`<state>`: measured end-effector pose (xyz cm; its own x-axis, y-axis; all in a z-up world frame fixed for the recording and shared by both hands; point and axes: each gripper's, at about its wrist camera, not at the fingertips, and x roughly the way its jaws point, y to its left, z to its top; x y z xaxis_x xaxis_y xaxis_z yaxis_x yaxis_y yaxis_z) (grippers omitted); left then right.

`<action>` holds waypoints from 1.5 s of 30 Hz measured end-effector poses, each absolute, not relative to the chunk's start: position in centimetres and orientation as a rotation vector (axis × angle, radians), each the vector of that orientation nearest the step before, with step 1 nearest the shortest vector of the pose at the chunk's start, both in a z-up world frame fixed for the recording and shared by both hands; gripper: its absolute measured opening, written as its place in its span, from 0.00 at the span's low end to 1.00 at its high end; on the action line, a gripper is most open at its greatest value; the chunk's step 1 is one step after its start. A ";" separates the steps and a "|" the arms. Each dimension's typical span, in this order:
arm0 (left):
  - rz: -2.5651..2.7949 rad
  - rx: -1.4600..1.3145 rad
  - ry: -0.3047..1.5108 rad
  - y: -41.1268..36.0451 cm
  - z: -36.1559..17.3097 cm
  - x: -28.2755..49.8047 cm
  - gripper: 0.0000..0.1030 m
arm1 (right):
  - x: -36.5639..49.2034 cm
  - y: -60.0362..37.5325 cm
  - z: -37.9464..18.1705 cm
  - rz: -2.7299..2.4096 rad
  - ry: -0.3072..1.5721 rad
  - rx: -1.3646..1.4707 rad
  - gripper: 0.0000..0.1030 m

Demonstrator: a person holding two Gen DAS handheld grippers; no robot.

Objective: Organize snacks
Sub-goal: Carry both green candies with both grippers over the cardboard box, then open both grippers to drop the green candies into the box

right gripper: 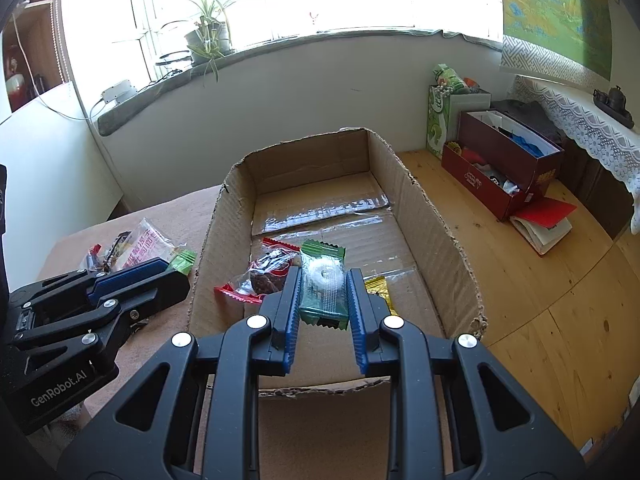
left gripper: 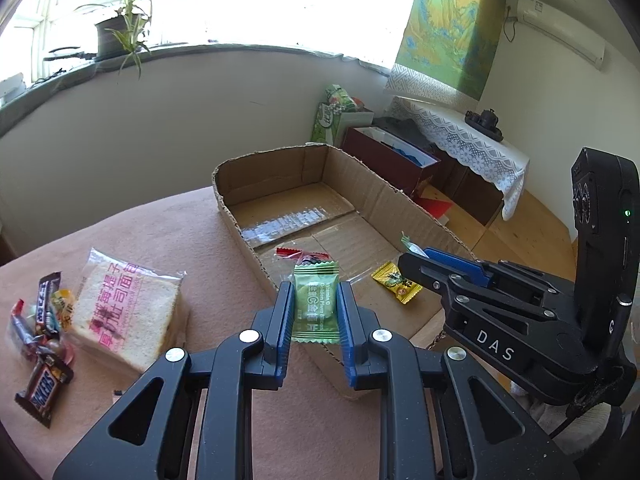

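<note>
Green plum-candy packet (left gripper: 315, 305) pinched in left claw (left gripper: 314, 312).

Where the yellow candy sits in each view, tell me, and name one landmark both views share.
Left wrist view: the yellow candy lies on the cardboard box floor, right of centre, between the left gripper and the right gripper.
Right wrist view: the yellow candy lies on the box floor, partly hidden behind the right gripper's right finger.
Shared landmark: the potted plant on the windowsill.
</note>
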<state>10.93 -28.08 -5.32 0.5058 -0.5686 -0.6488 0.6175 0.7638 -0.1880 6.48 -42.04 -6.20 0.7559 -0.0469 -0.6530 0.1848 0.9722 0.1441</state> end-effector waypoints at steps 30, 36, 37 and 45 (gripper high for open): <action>-0.744 0.107 0.760 -31.2 -5.5 10.6 0.21 | 6.3 -44.7 -6.8 -0.177 0.698 0.226 0.47; -0.743 0.104 0.752 -30.9 -5.1 10.3 0.23 | 5.9 -44.8 -6.2 -0.200 0.677 0.219 0.60; -0.742 0.103 0.750 -30.8 -5.0 10.3 0.23 | 5.8 -44.8 -6.1 -0.206 0.673 0.219 0.62; -0.733 0.080 0.742 -29.6 -4.5 10.0 0.27 | 5.1 -44.5 -5.6 -0.217 0.666 0.215 0.66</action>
<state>9.96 -29.63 -4.50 0.5036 -0.5792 -0.6410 0.6336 0.7520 -0.1816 5.14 -44.51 -5.64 0.7657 -0.1294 -0.6300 0.2661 0.9555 0.1271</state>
